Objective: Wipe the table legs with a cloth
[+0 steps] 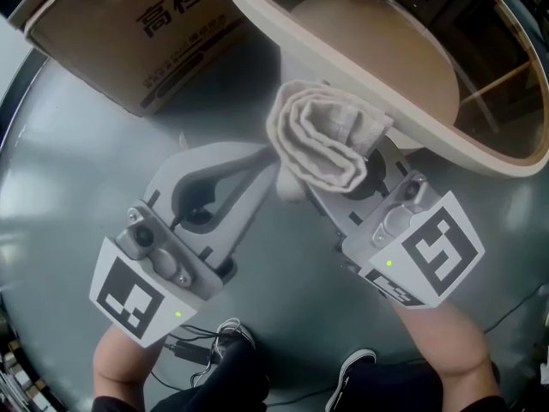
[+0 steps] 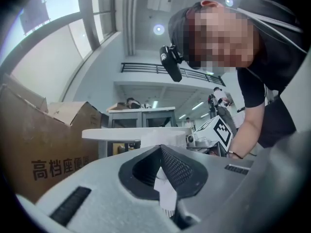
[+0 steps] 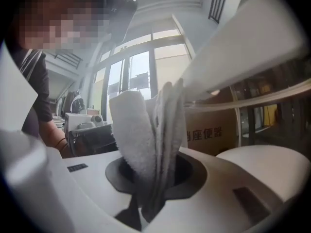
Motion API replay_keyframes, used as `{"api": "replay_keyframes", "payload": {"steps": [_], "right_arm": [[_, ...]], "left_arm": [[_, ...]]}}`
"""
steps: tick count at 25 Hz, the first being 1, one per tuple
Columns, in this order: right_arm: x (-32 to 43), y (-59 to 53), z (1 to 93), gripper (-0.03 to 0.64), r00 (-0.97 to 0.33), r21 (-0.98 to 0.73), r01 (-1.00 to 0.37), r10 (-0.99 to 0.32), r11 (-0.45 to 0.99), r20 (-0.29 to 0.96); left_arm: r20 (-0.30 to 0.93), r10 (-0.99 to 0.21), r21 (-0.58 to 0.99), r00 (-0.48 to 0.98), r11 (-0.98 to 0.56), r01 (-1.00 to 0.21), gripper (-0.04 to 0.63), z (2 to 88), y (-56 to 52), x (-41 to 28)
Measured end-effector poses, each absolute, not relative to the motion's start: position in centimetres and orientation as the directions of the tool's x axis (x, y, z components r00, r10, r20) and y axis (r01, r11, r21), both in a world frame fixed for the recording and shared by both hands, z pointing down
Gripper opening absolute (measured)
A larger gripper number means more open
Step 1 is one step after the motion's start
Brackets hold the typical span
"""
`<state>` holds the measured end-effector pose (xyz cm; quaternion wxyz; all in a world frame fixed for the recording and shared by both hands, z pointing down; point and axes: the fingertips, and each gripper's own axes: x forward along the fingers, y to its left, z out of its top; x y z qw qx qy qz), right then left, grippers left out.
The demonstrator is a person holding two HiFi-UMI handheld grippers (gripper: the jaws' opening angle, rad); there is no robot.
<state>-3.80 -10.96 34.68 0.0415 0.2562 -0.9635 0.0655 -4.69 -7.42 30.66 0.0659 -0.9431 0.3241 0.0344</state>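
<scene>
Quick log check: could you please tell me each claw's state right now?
Left claw: closed, apparently pinching a corner of the cloth.
Right claw: closed on the cloth.

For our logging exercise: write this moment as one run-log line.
right gripper: shut on cloth | left gripper: shut on cloth corner | cloth: folded, close to table rim

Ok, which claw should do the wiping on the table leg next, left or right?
Right. The right claw is shut on the bulk of the folded cloth, close beside the table rim. The left claw pinches only a small white bit, seemingly the cloth's corner.
</scene>
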Motion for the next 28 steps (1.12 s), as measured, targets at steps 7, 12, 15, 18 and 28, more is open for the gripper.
{"api": "replay_keyframes", "payload": {"steps": [7, 12, 15, 18, 28], "right_arm": [[-3.7, -11.1, 35.0, 0.078, -0.866, -0.193, -0.5, -0.487, 0.844, 0.113], [-3.6, -11.2, 35.2, 0.078, -0.861, -0.236, -0.508, -0.497, 0.828, 0.109], [-3.3, -11.3, 35.9, 0.078, -0.858, -0.26, -0.512, -0.502, 0.818, 0.111], [-3.2, -11.5, 36.7, 0.078, -0.855, -0.277, -0.518, -0.503, 0.809, 0.127], [-2.8, -11.6, 40.2, 0.078, -0.844, -0.289, -0.536, -0.511, 0.793, 0.164]], "left_arm": [[-0.119, -0.584, -0.076, 0.803, -0.801, -0.594, 0.002, 31.1, -7.4, -4.4], [-0.113, -0.581, -0.053, 0.806, -0.807, -0.589, 0.002, 31.8, -7.2, -4.5], [-0.107, -0.577, -0.039, 0.809, -0.811, -0.584, 0.002, 32.6, -7.2, -4.1], [-0.101, -0.578, -0.02, 0.81, -0.813, -0.583, 0.002, 32.9, -7.3, -4.2], [-0.058, -0.586, 0.005, 0.808, -0.809, -0.587, 0.002, 35.0, -7.6, -4.3]]}}
